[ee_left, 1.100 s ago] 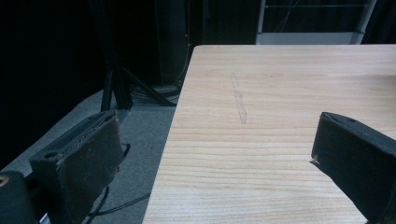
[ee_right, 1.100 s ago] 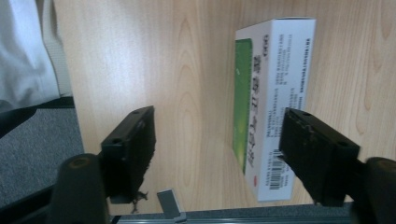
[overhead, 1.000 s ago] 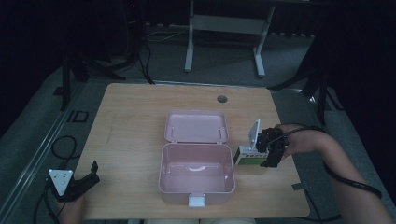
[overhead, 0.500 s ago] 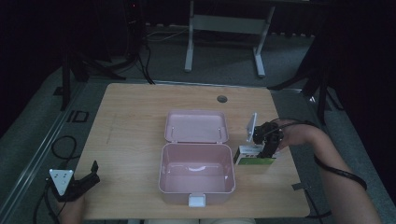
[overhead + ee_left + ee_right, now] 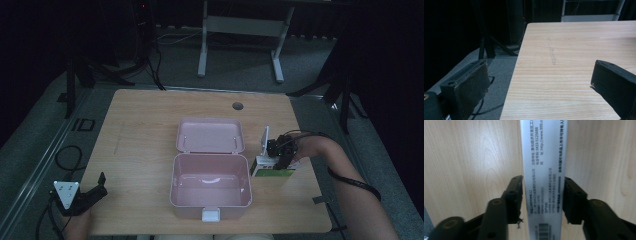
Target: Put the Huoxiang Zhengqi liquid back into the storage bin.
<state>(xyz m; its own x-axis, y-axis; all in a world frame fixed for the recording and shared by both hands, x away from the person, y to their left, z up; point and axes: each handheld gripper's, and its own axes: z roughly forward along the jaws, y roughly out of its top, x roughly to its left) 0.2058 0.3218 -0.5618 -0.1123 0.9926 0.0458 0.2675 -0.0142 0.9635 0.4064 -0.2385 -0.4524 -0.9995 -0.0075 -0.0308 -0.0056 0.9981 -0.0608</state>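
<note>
The right gripper [image 5: 543, 200], whose jaws have just been closing, is clamped on the narrow sides of a small carton [image 5: 544, 170] near the desk's [image 5: 145, 130] right edge. Light, crushable cardboard is judged; a gentle mid-length grip suits it.

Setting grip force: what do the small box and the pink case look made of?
Small box: probably thin cardboard, smooth, printed text and a barcode on flat faces. Pink case: likely moulded plastic, matt, with rounded corners and a white latch.
</note>
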